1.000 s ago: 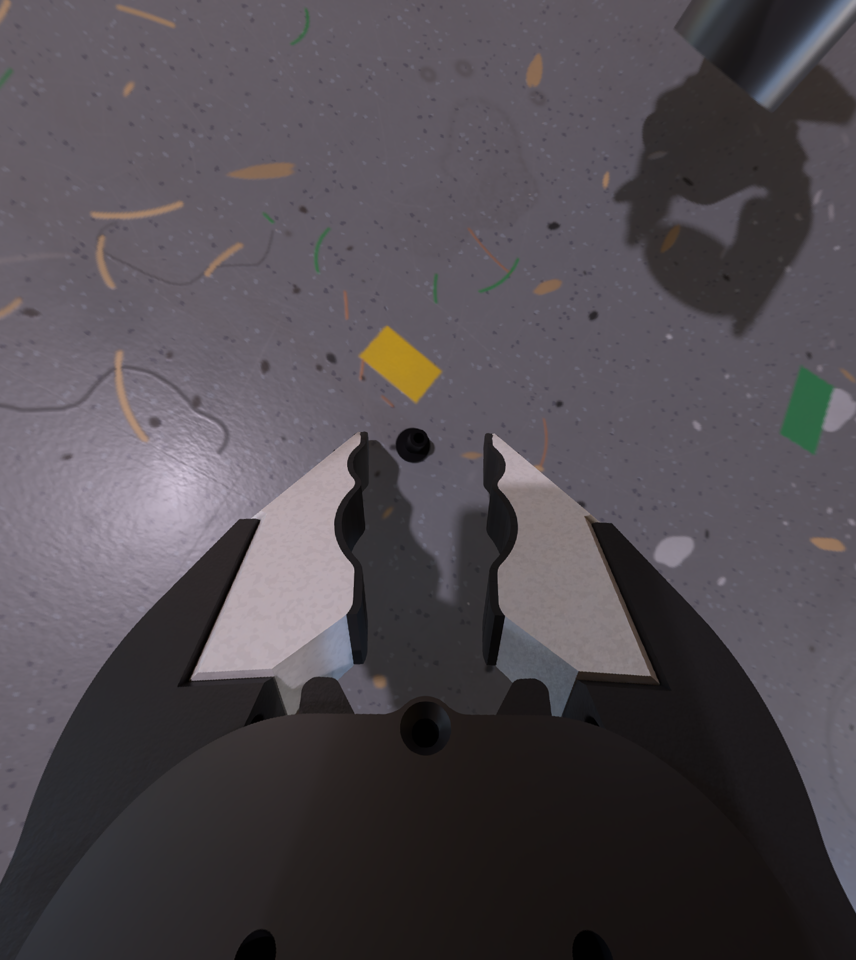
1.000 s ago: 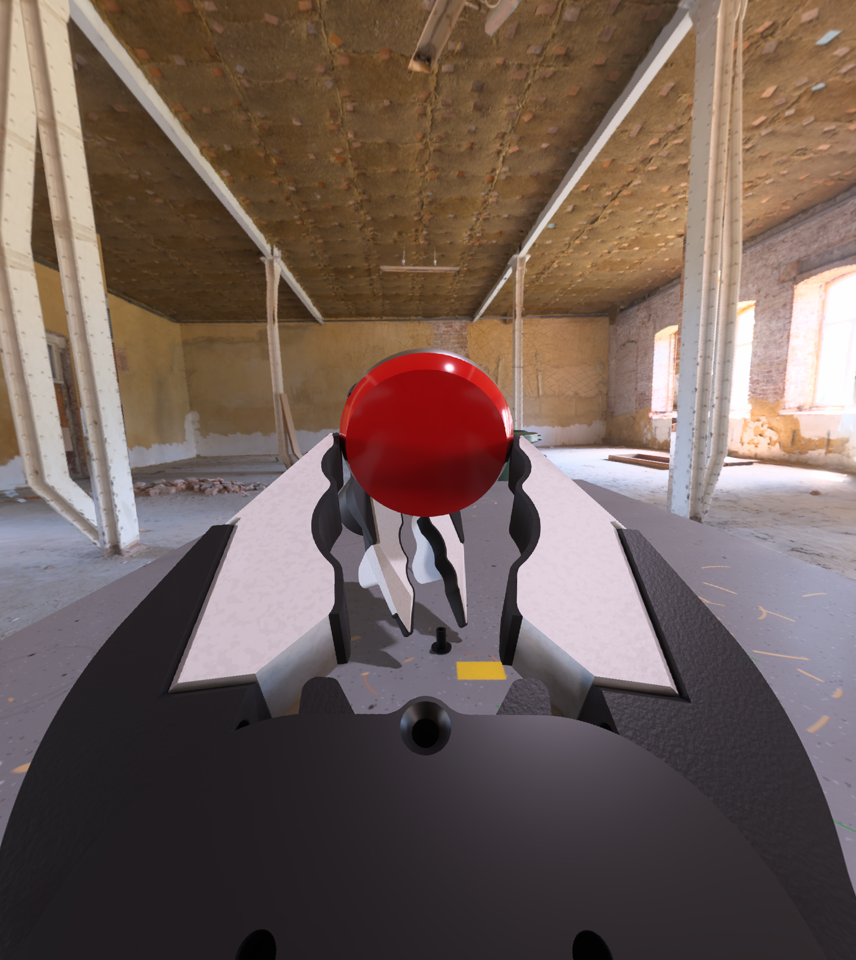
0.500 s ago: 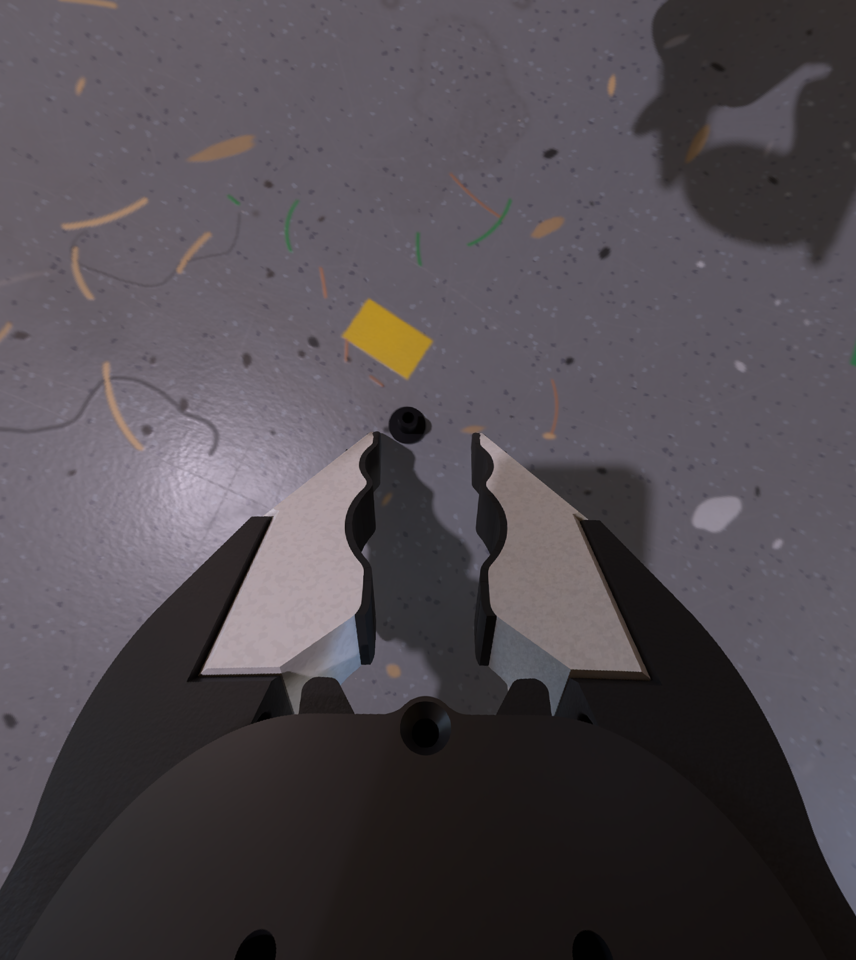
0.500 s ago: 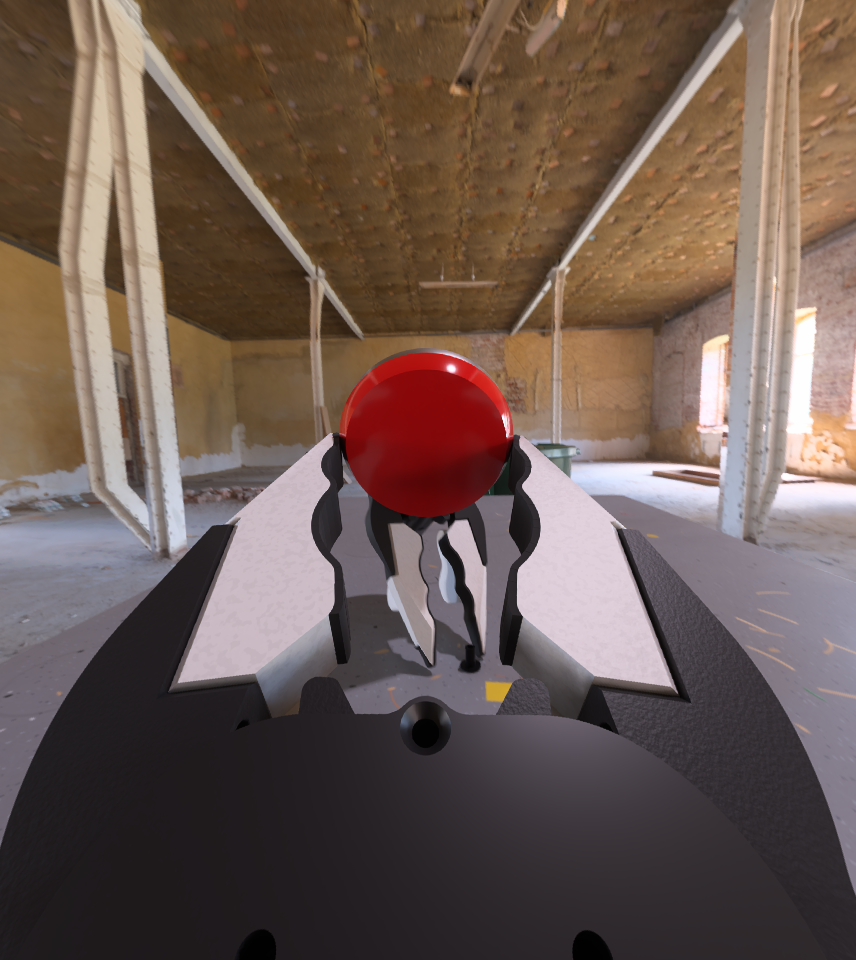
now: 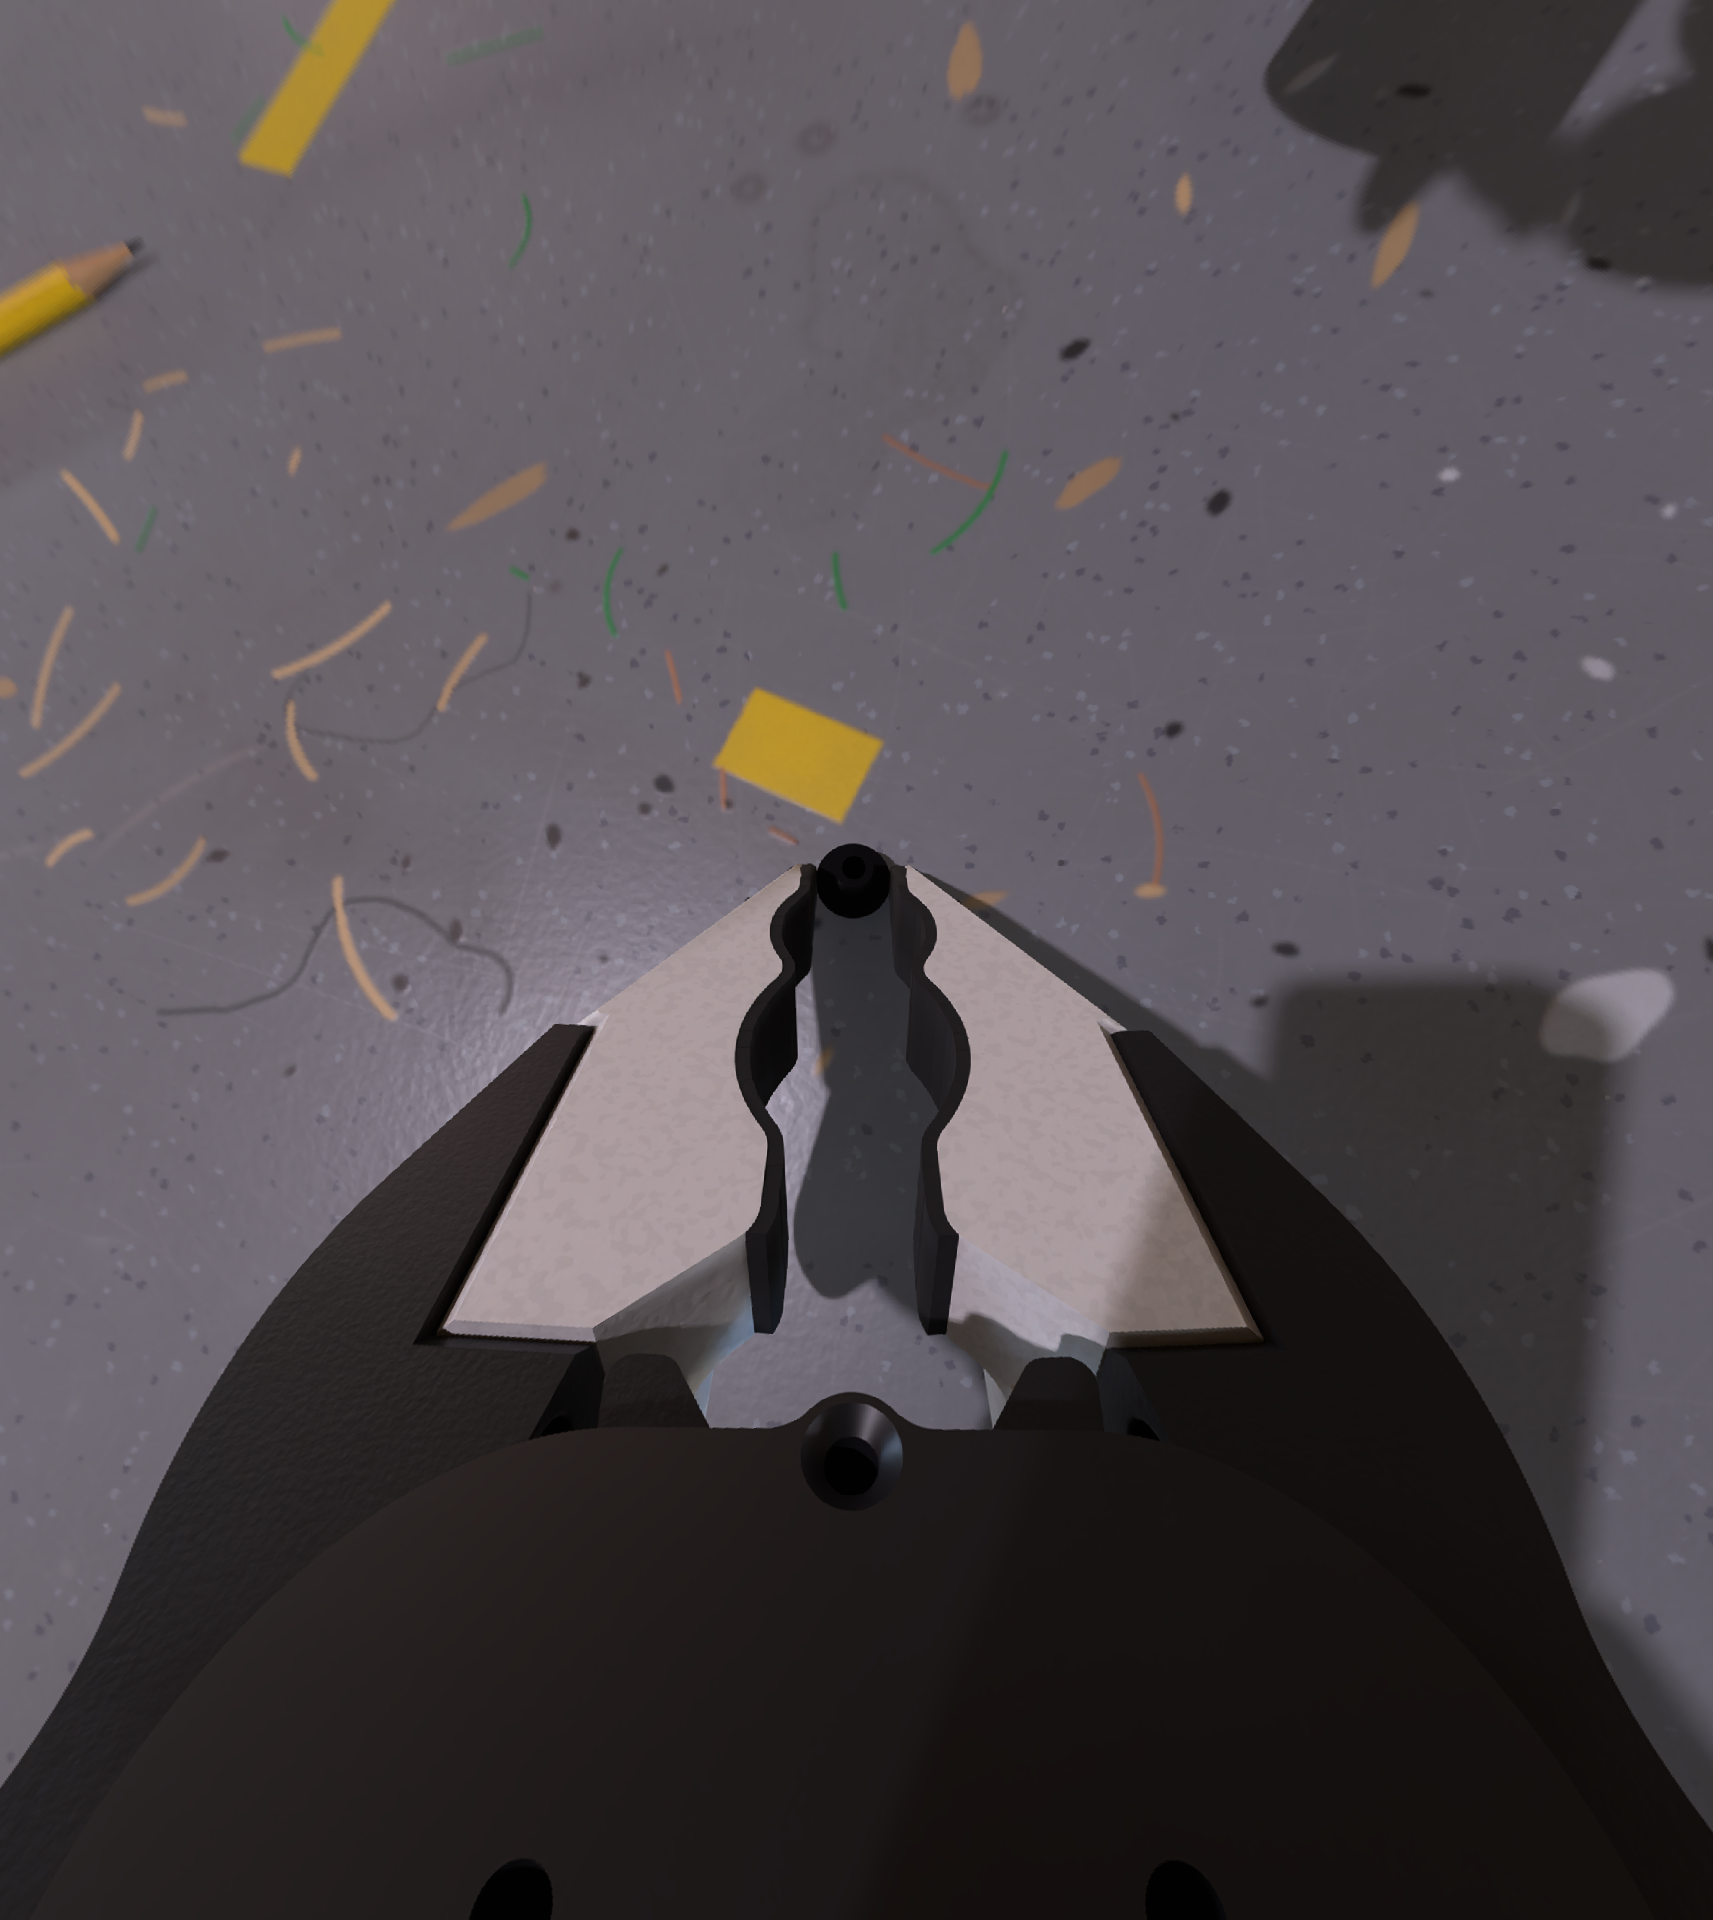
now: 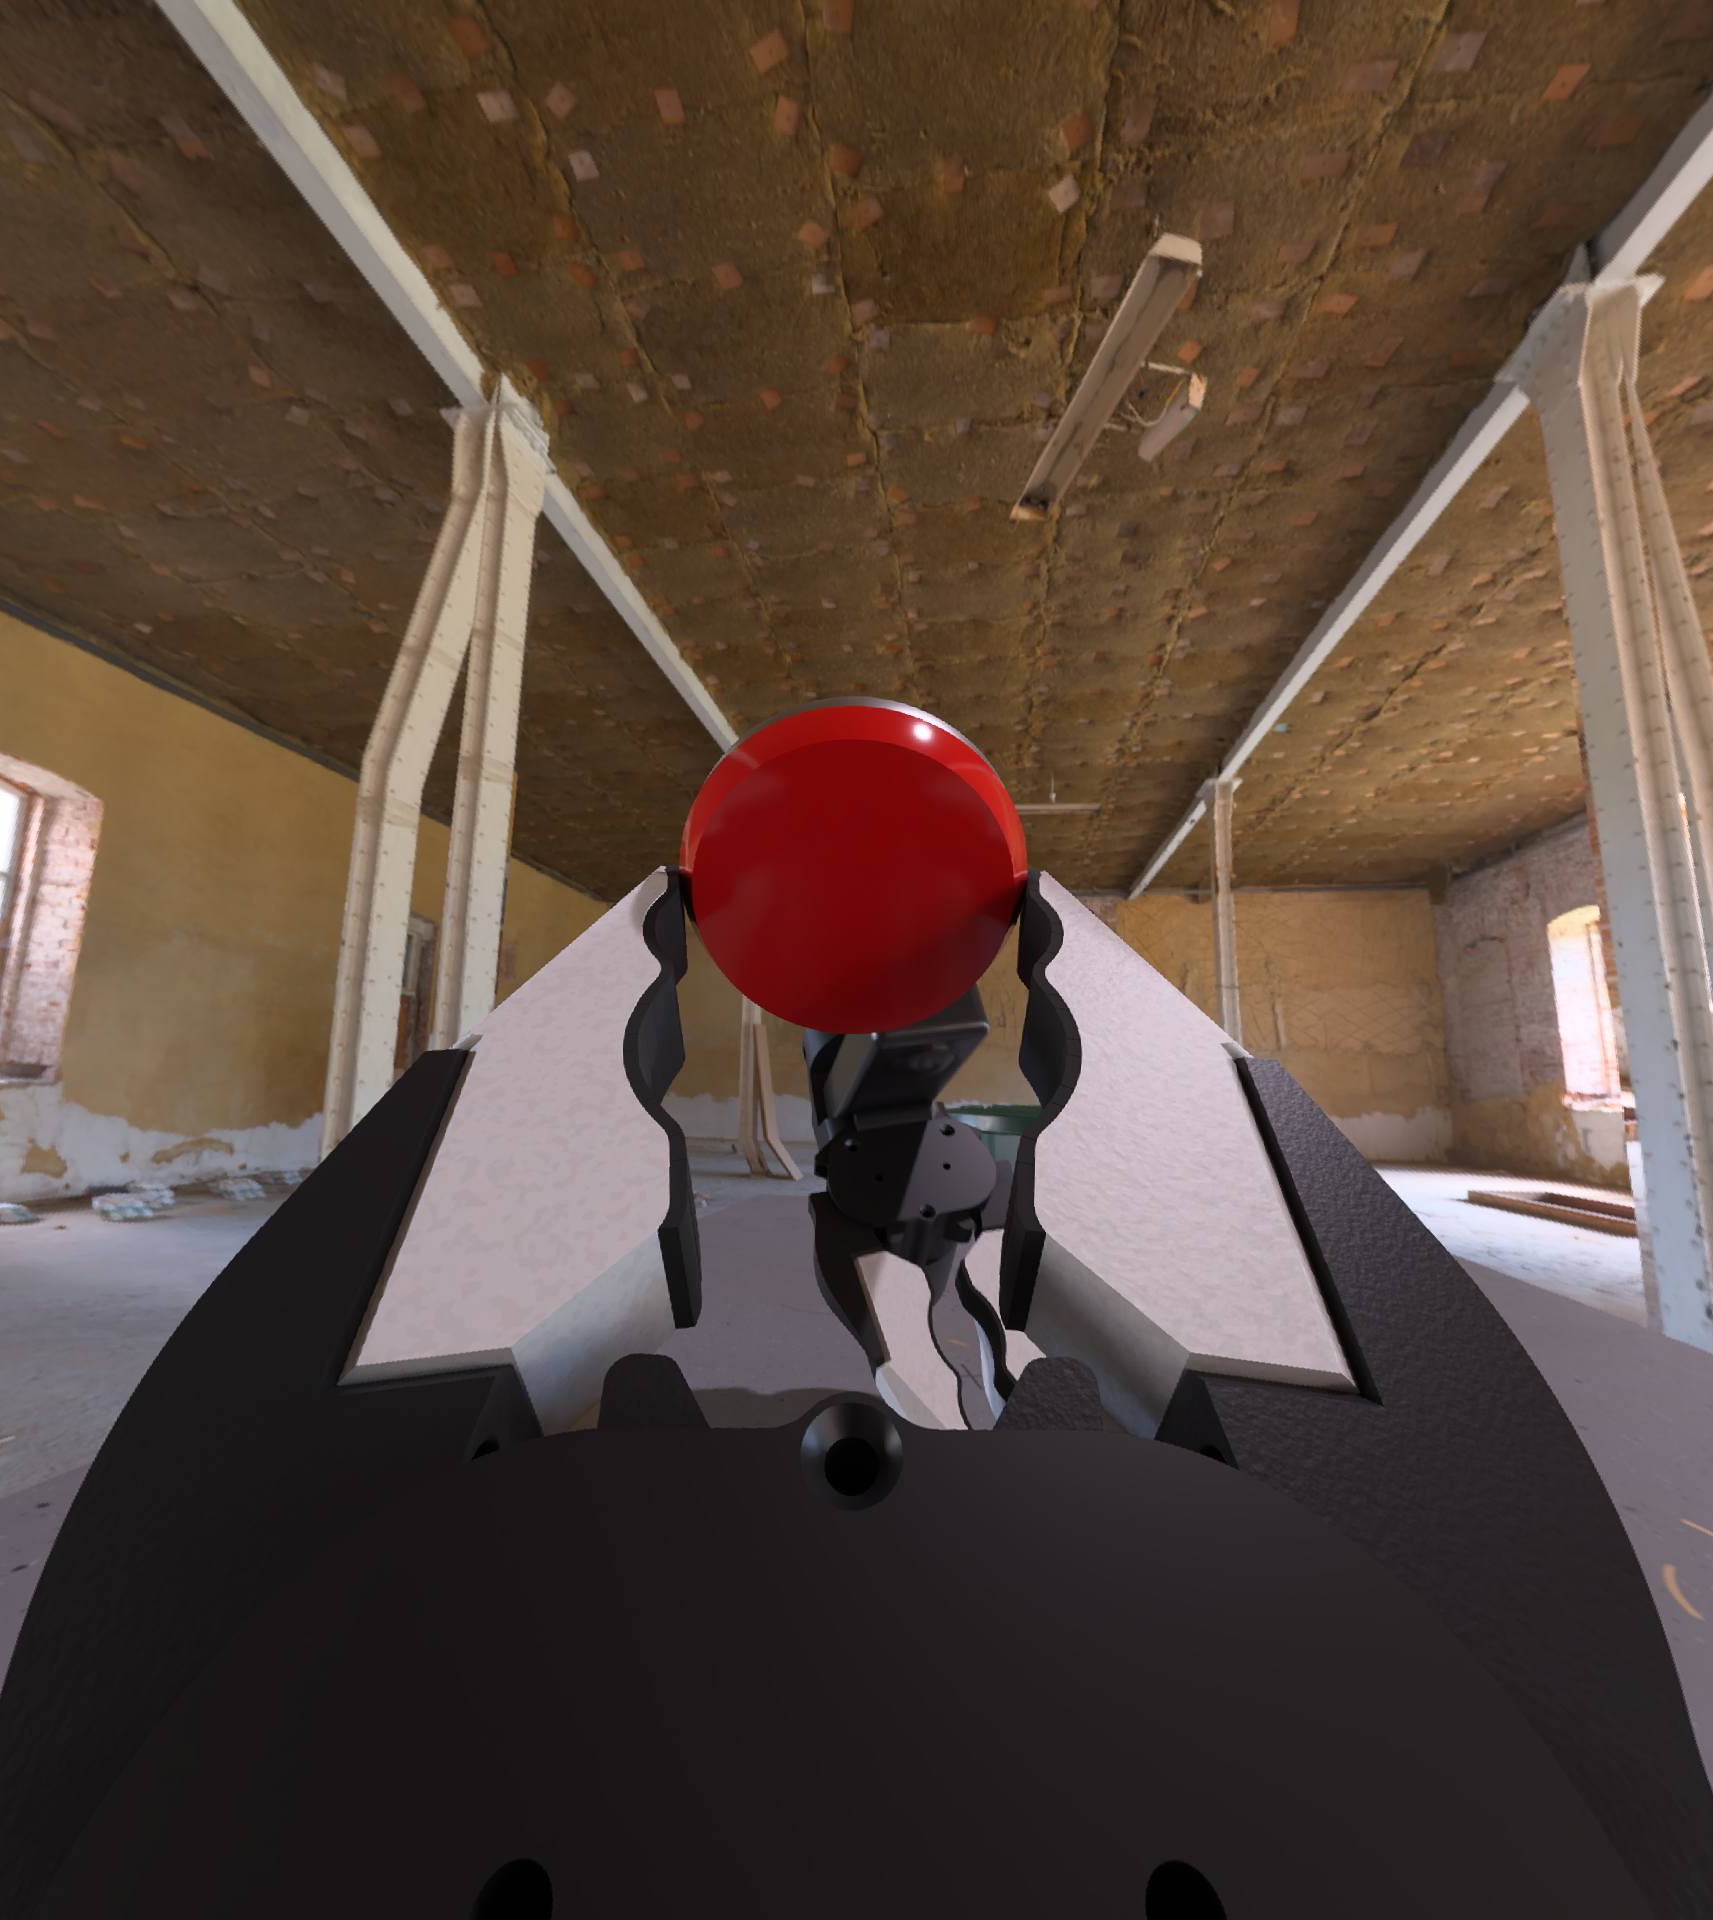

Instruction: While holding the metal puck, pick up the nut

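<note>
The small black nut (image 5: pixel 852 879) sits pinched between the tips of my left gripper (image 5: pixel 854 891), which is shut on it and points down at the grey speckled tabletop (image 5: pixel 1247 675). My right gripper (image 6: pixel 852 904) is shut on the metal puck (image 6: pixel 852 883), whose round red face is turned toward the camera, and holds it up in the air. The left gripper also shows in the right wrist view (image 6: pixel 899 1174), below and beyond the puck, fingers pointing down; its tips are hidden there.
A yellow pencil (image 5: pixel 0 322) lies at the far left, a yellow rectangle (image 5: pixel 798 753) just beyond the nut, a yellow strip (image 5: pixel 317 83) at the top. A white chip (image 5: pixel 1605 1013) lies to the right. The right gripper's shadow (image 5: pixel 1558 135) falls at top right.
My left gripper moved forward over the nut and shut on it, then rose, so more of the table and the pencil show. The right gripper, still holding the puck, turned leftward.
</note>
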